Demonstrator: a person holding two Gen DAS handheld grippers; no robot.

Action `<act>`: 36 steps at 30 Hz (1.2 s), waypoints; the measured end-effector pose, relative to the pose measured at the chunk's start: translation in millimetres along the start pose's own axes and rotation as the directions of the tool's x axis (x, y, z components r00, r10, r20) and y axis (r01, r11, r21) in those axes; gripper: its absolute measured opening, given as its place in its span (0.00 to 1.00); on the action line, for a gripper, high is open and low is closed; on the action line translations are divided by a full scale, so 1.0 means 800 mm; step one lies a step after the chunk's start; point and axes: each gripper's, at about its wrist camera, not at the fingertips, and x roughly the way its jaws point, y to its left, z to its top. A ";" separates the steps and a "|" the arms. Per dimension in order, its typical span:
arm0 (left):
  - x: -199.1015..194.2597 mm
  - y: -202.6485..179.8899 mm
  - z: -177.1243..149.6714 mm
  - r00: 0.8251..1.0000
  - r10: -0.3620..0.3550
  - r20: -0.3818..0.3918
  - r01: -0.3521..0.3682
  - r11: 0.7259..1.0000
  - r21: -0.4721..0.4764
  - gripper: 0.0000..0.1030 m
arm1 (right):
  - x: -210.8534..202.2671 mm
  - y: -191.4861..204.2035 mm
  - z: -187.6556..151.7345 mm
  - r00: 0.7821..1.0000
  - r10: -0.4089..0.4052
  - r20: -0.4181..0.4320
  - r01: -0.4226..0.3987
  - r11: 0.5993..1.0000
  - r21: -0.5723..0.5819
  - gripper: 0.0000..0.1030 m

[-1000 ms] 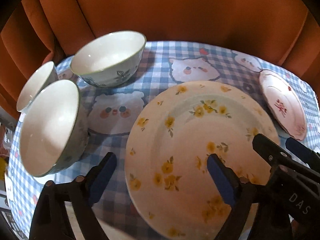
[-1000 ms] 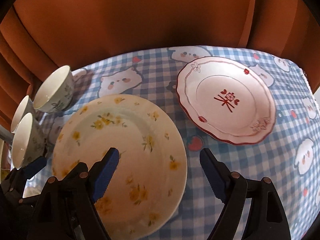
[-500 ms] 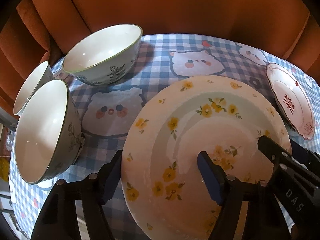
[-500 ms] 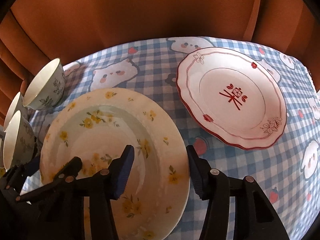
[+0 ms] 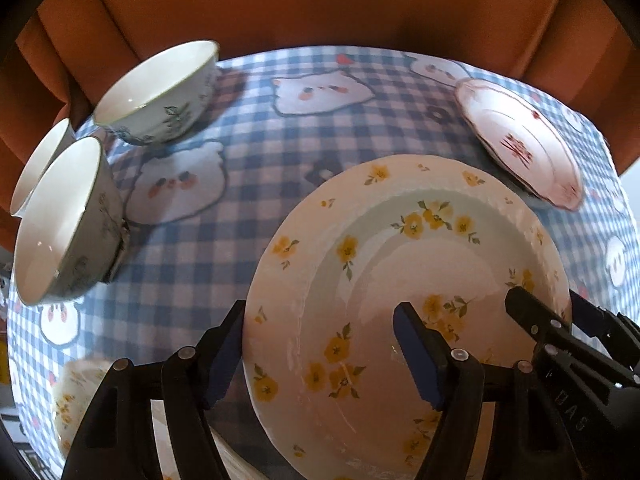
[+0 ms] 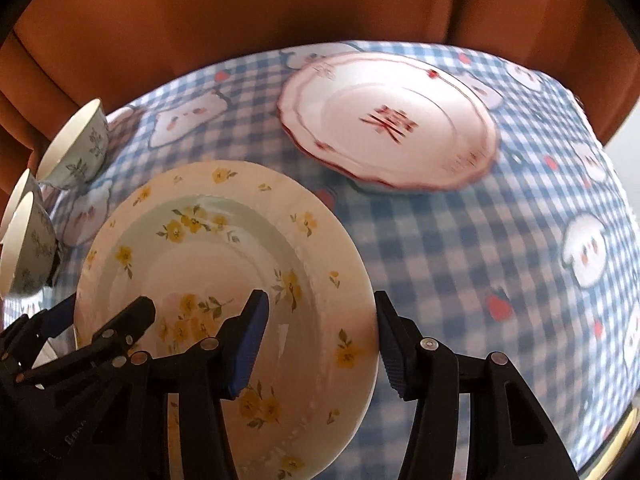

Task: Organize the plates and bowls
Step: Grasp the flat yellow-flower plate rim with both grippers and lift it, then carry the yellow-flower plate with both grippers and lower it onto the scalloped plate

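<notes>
My left gripper (image 5: 318, 354) straddles the left rim of the large cream ceramic plate with yellow flowers (image 5: 404, 280): one blue-padded finger sits outside the edge, the other over the plate's well. Its jaws closed in during the last second and have since held, and they look clamped on the rim, though I cannot see the pads' contact cleanly. My right gripper (image 6: 320, 330) takes the opposite rim of the same plate the same way, one finger over the flowered face and one just outside the edge; it too narrowed and then held, gripping the rim.

From the left wrist view, the right gripper's black fingers show at the plate's right edge. The plate appears tilted and raised off the blue-and-white checked tablecloth with cartoon cat faces (image 5: 248, 168); a shadow lies beneath its near edge.

Beyond it to the right rests a white scalloped plate with a red rim and a red motif in the centre (image 6: 390, 122), flat on the cloth and well apart from the yellow one. To the left stand three white ceramic bowls with green leaf patterns: the far bowl (image 5: 160, 92) alone, the near bowl (image 5: 66, 220) closest to me, and a third bowl (image 5: 38, 168) just behind it at the table's edge. Orange curtain folds (image 5: 320, 4) hang behind the table. Another piece of yellow-flowered crockery (image 5: 76, 400) shows at the lower left, partly hidden by my gripper.
</notes>
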 end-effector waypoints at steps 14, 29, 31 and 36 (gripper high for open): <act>0.005 -0.022 -0.015 0.999 0.008 -0.031 -0.007 1.000 0.019 0.74 | -0.007 -0.031 -0.018 1.000 -0.008 -0.029 0.009 1.000 0.013 0.55; -0.010 -0.025 -0.017 1.000 0.010 -0.023 -0.010 1.000 0.015 0.73 | -0.008 -0.027 -0.005 0.999 0.004 -0.047 -0.006 0.999 -0.044 0.58; -0.019 -0.022 -0.018 1.000 -0.004 -0.016 0.004 1.000 0.015 0.73 | -0.018 -0.027 -0.006 0.999 -0.001 -0.038 -0.001 0.999 -0.039 0.58; -0.046 -0.010 -0.022 0.999 -0.031 0.007 0.031 0.999 0.016 0.73 | -0.049 -0.016 -0.011 1.000 -0.015 -0.005 0.014 0.999 -0.042 0.58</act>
